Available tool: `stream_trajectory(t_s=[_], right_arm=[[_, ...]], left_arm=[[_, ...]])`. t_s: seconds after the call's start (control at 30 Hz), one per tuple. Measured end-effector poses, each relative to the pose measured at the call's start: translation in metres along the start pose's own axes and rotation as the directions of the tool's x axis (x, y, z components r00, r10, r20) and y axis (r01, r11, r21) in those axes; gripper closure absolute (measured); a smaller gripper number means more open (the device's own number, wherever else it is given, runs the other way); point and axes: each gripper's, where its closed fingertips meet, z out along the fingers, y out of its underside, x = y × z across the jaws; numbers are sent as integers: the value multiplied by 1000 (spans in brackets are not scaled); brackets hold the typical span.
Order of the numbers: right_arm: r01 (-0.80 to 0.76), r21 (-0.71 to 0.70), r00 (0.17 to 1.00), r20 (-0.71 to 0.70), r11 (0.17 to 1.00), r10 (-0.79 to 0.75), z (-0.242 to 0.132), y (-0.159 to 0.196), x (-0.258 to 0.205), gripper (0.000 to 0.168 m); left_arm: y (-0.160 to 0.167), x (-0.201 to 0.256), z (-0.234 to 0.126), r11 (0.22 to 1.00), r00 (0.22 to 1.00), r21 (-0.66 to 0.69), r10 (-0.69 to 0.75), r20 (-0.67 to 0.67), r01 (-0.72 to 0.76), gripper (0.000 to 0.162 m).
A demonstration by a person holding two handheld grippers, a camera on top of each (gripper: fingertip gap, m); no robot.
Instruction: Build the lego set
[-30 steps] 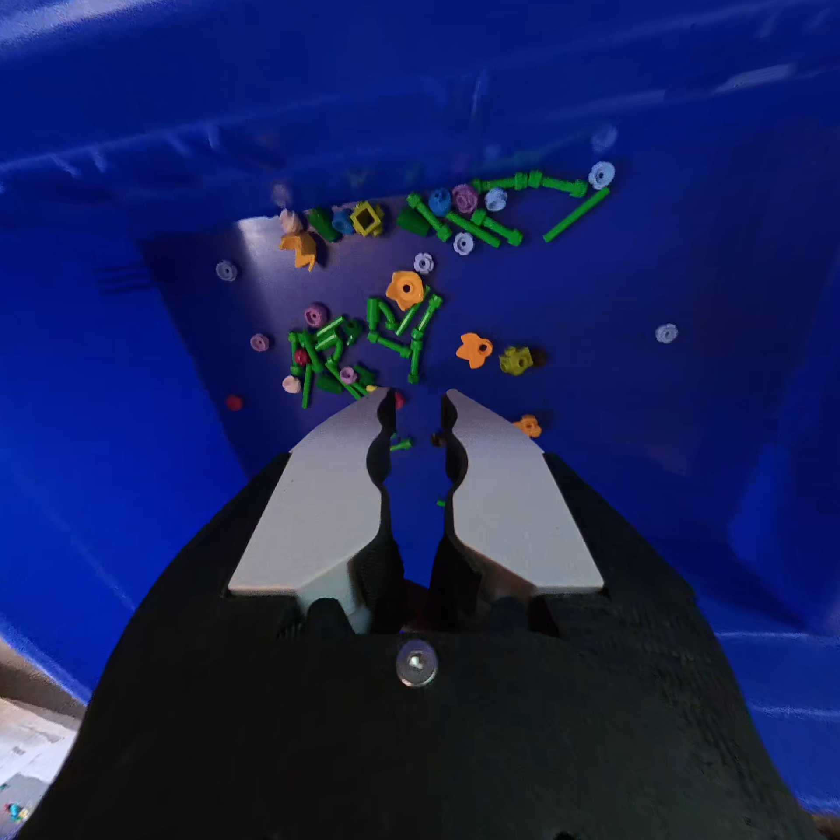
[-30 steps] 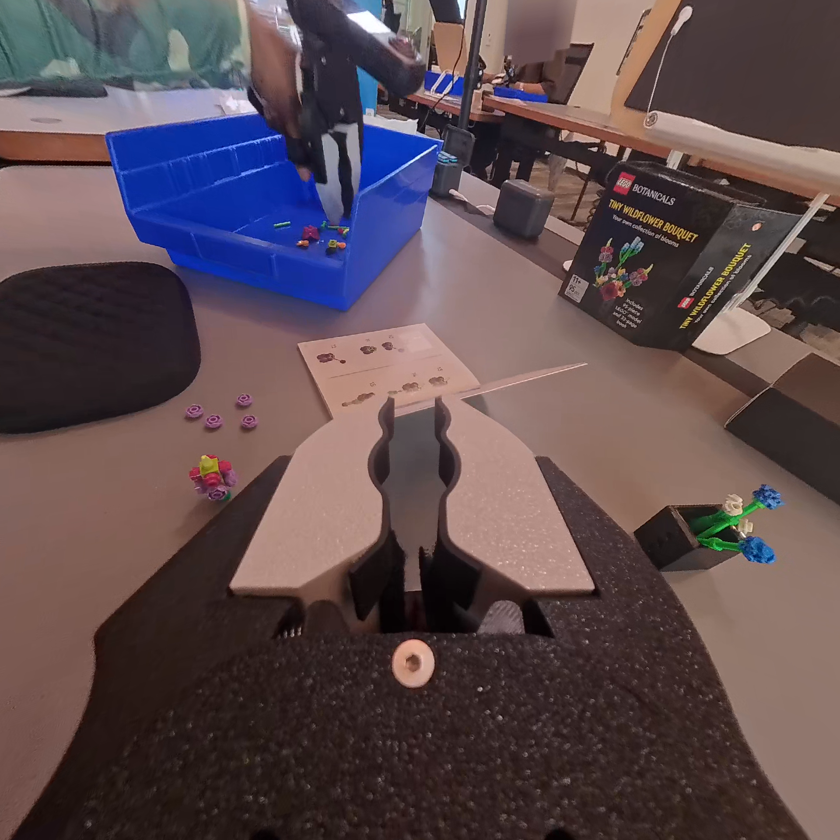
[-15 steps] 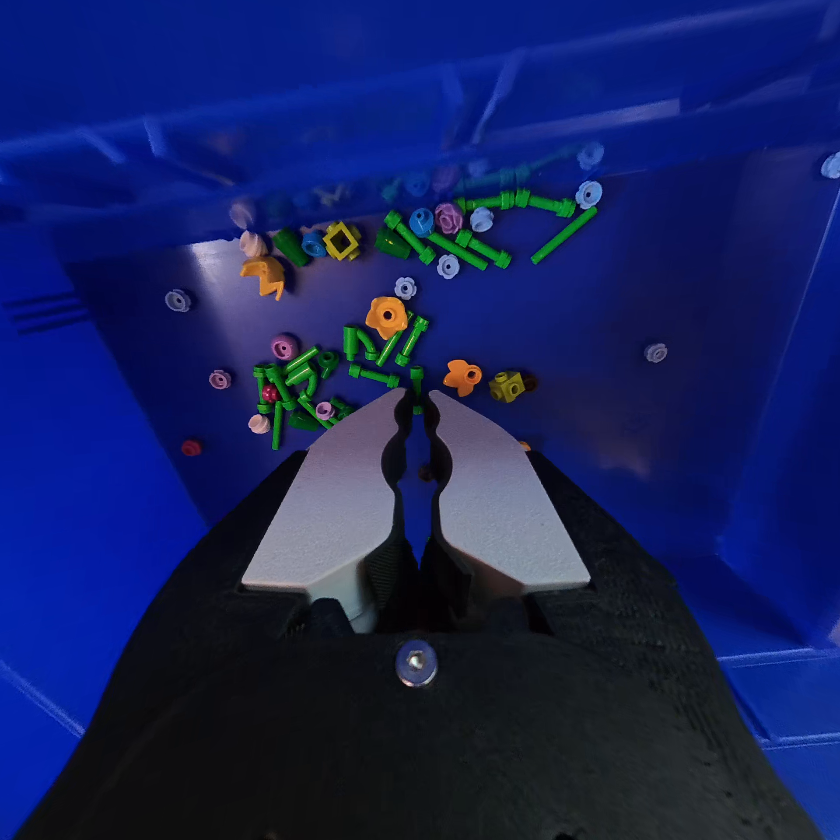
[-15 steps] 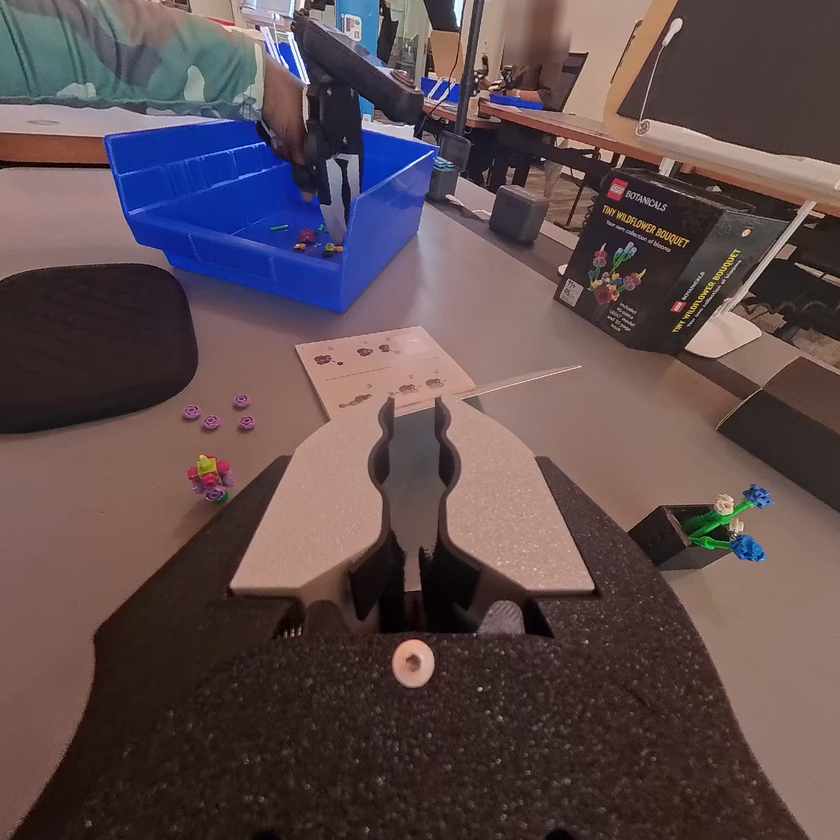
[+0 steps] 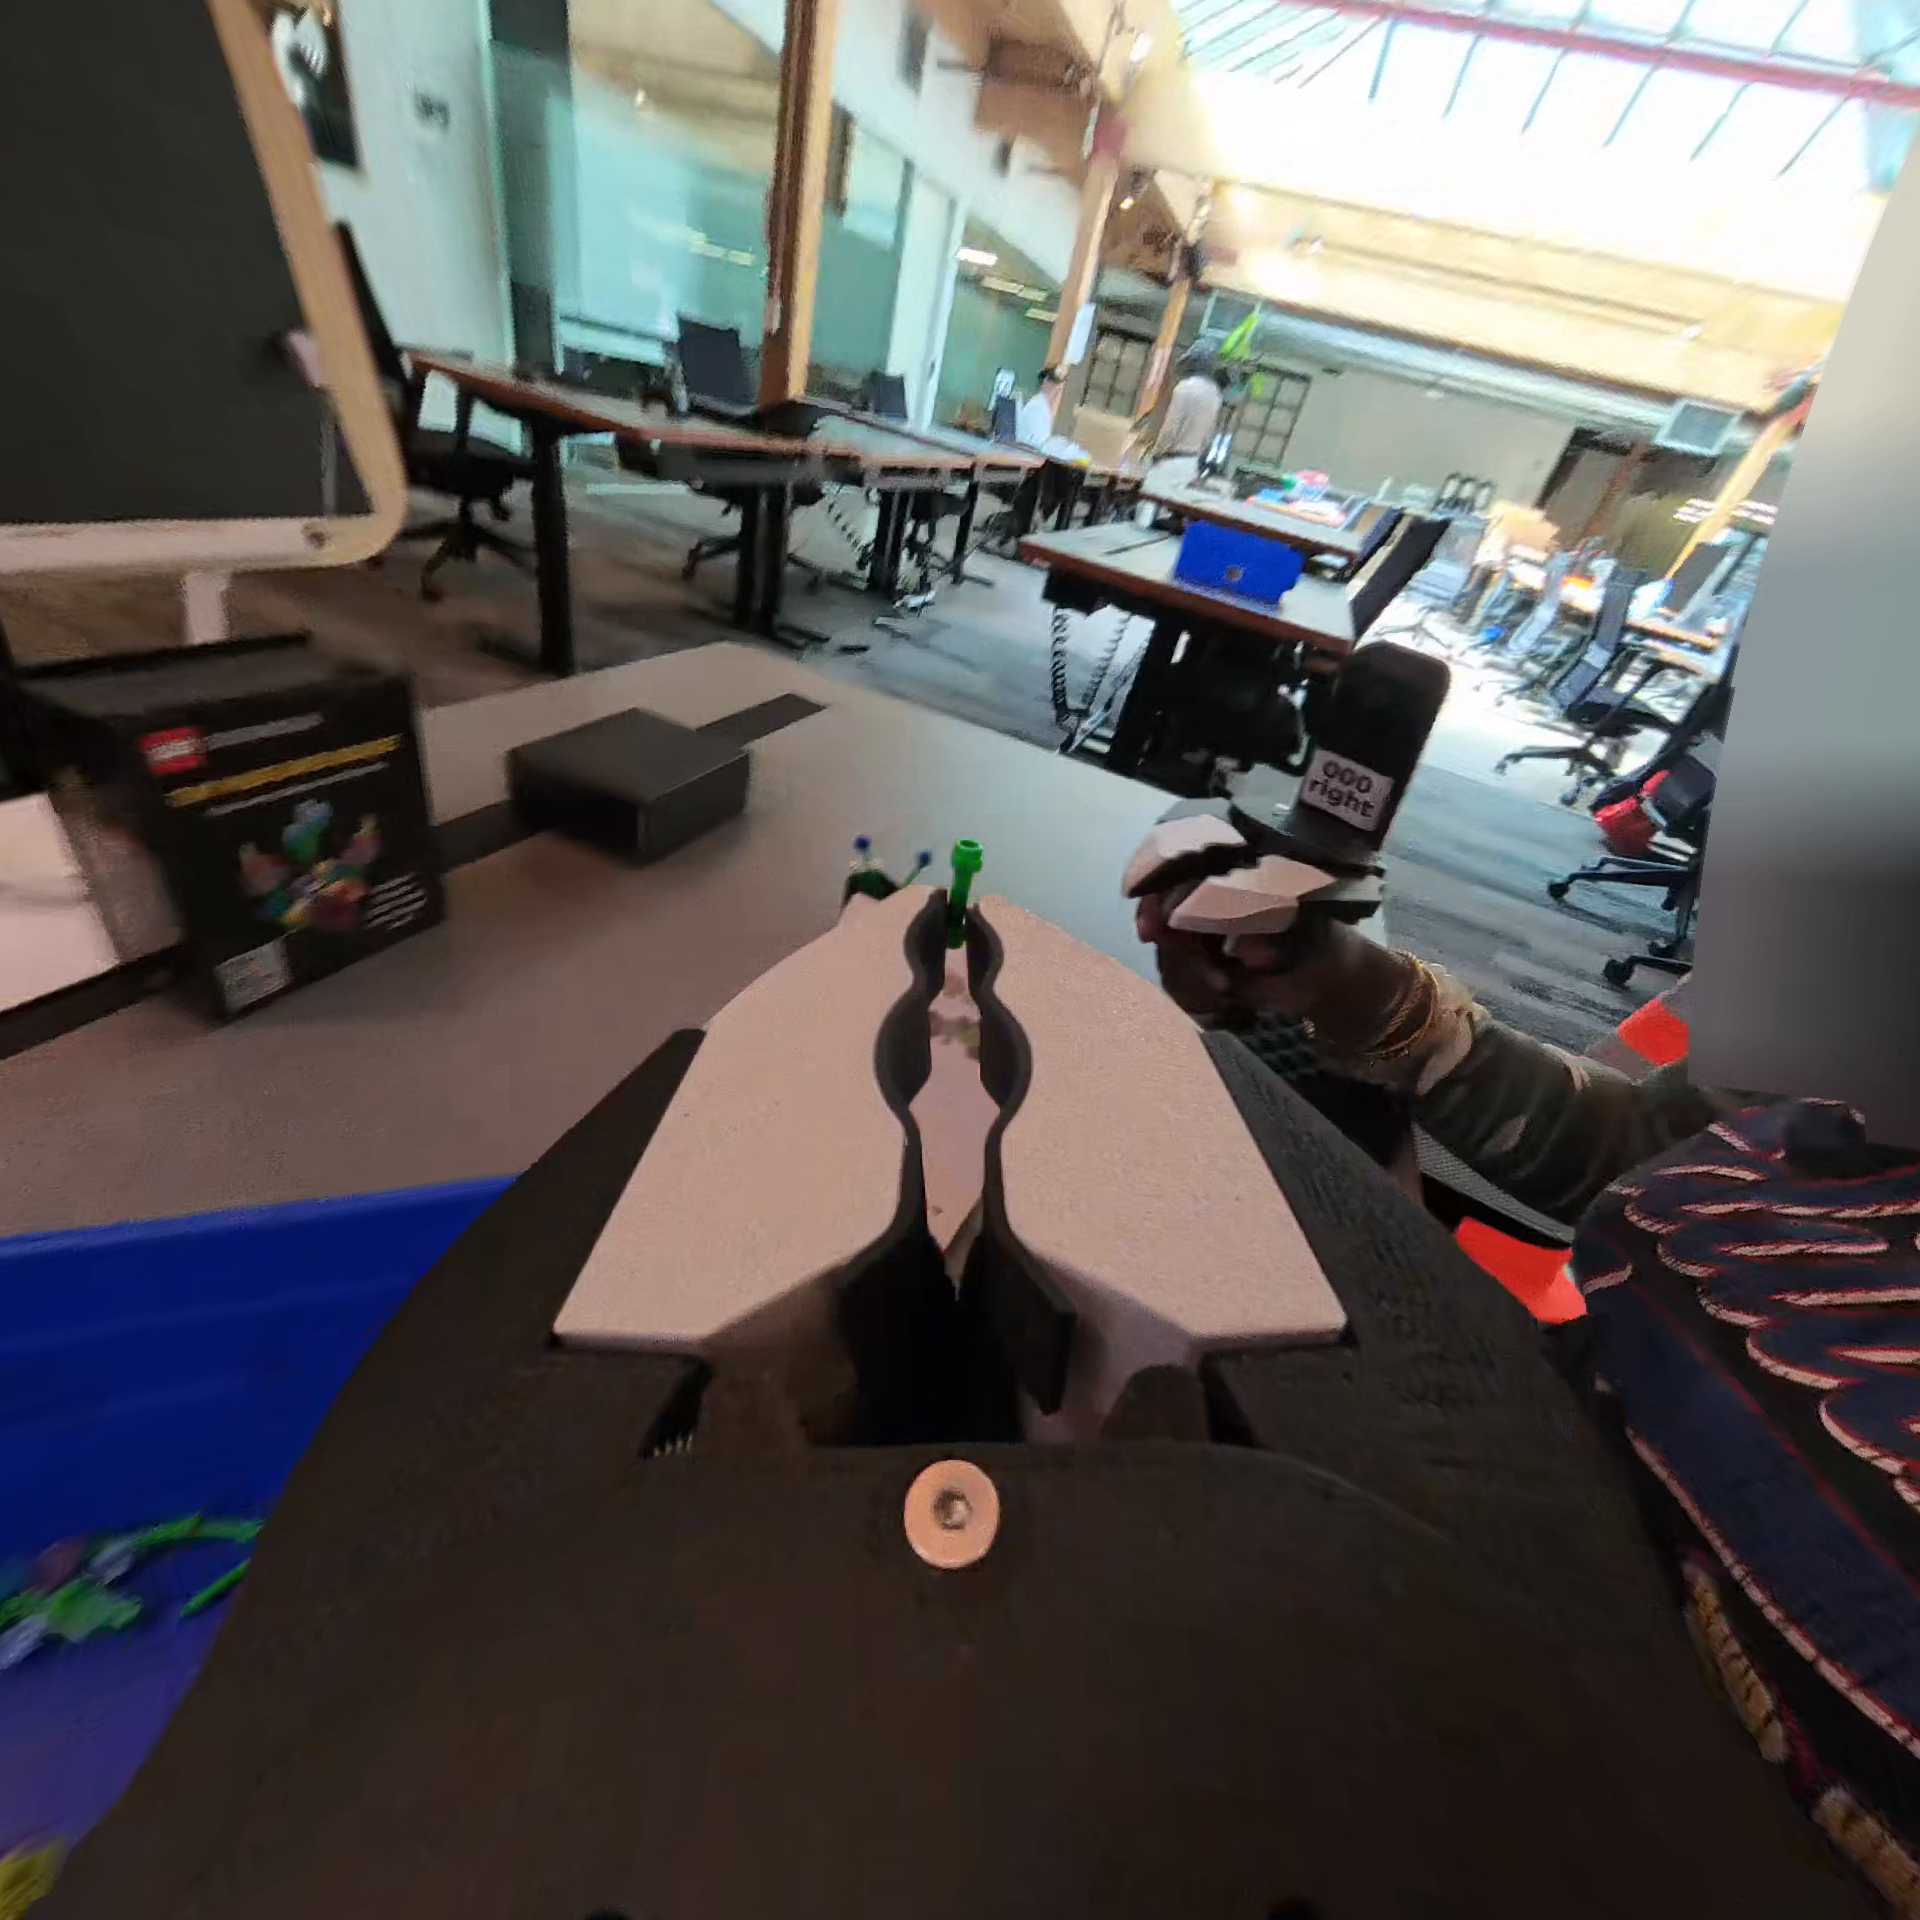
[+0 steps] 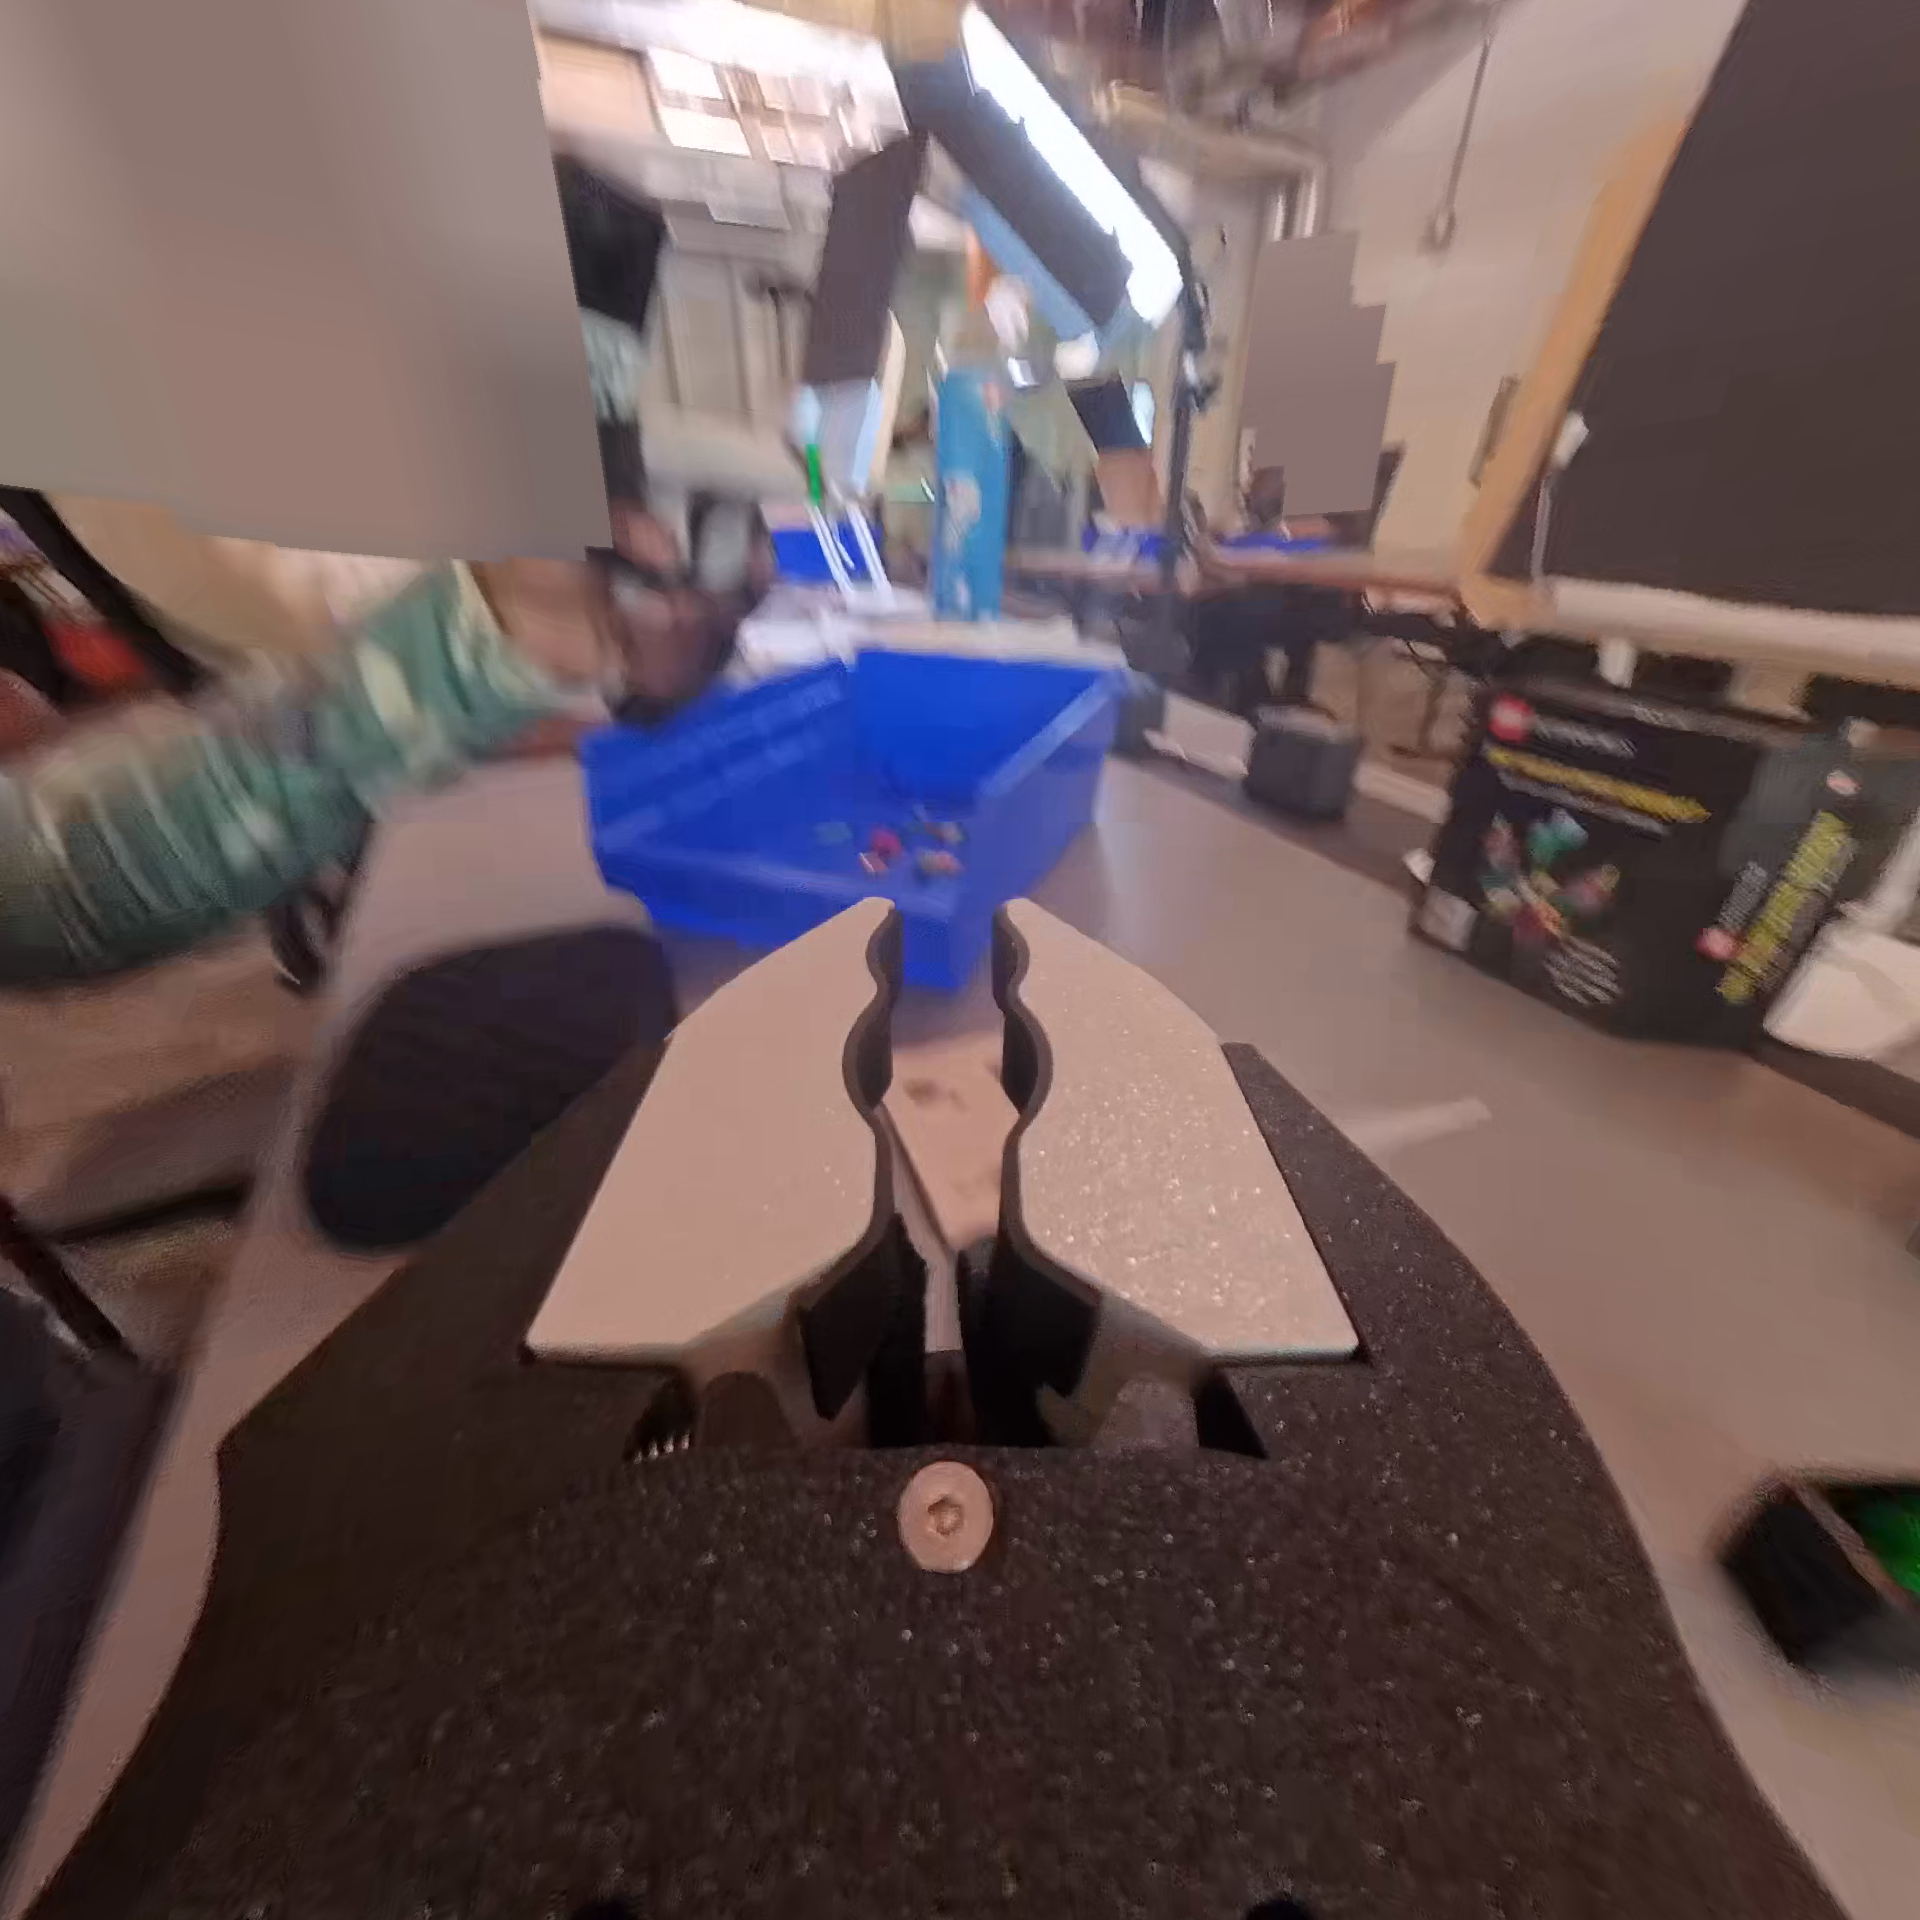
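The left claw [image 5: 957, 906], out of the blue bin [image 5: 187, 1340] at lower left, pinched a green stem piece [image 5: 961, 878] at frame centre, ready for assembly; the right claw [image 6: 943, 914] stayed spread, empty.

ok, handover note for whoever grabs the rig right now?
Left gripper: shut on a green stem piece, raised above the table.
Right gripper: open, empty, held in the air.
Loose pieces remain in the blue bin; the black holder with green stems sits at the right on the table.
Done: stem picked.
Left: probably fit it to the flowers, then continue building.
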Motion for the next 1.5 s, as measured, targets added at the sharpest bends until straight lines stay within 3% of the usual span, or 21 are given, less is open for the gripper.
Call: stream_trajectory(t_s=[0.1, 0.17, 0.37, 0.73, 0.9, 0.97, 1.03, 1.1, 1.17, 1.23, 1.33, 1.5], right_arm=[[-115, 146, 987, 125, 983, 97, 15, -38, -35, 152], [-164, 149, 975, 174, 975, 137, 28, -46, -52, 151], [-165, 135, 973, 183, 977, 139, 44, -46, -65, 152], [-126, 91, 969, 226, 988, 103, 48, -41, -76, 162], [-47, -34, 987, 155, 998, 52, 17, -35, -64, 163], [-21, -199, 995, 89, 980, 40, -15, -24, -47, 163], [-57, -493, 995, 43, 868, 90, -60, 7, -36, 163], [-86, -729, 996, -63, 679, 59, -111, 43, -22, 163], [-122, -862, 991, -134, 492, 12, -153, 72, -15, 162], [-144, -916, 988, -151, 374, 11, -175, 92, -20, 162], [-138, -954, 986, -159, 268, -57, -189, 111, -17, 162], [-117, -967, 985, -143, 228, -98, -189, 122, -15, 156]], left_arm=[[16, 43, 24, 997, 998, 71, 47, -50, -43, 158], [26, 65, 37, 995, 994, 92, 37, -101, -28, 158], [41, 94, 55, 995, 984, 78, 67, -163, -54, 159], [53, 108, 61, 996, 975, 29, 90, -201, -86, 158], [64, 111, 63, 992, 972, -8, 121, -200, -125, 145], [79, 104, 65, 982, 974, -64, 163, -158, -175, 143], [95, 104, 68, 980, 973, -99, 154, -169, -173, 142], [108, 114, 69, 987, 965, -119, 76, -250, -108, 140], [120, 116, 71, 987, 959, -141, 33, -283, -75, 140], [129, 109, 74, 983, 966, -165, 38, -255, -83, 140], [137, 105, 75, 973, 969, -203, 55, -242, -106, 139], [145, 103, 73, 959, 969, -248, 76, -237, -136, 138]])
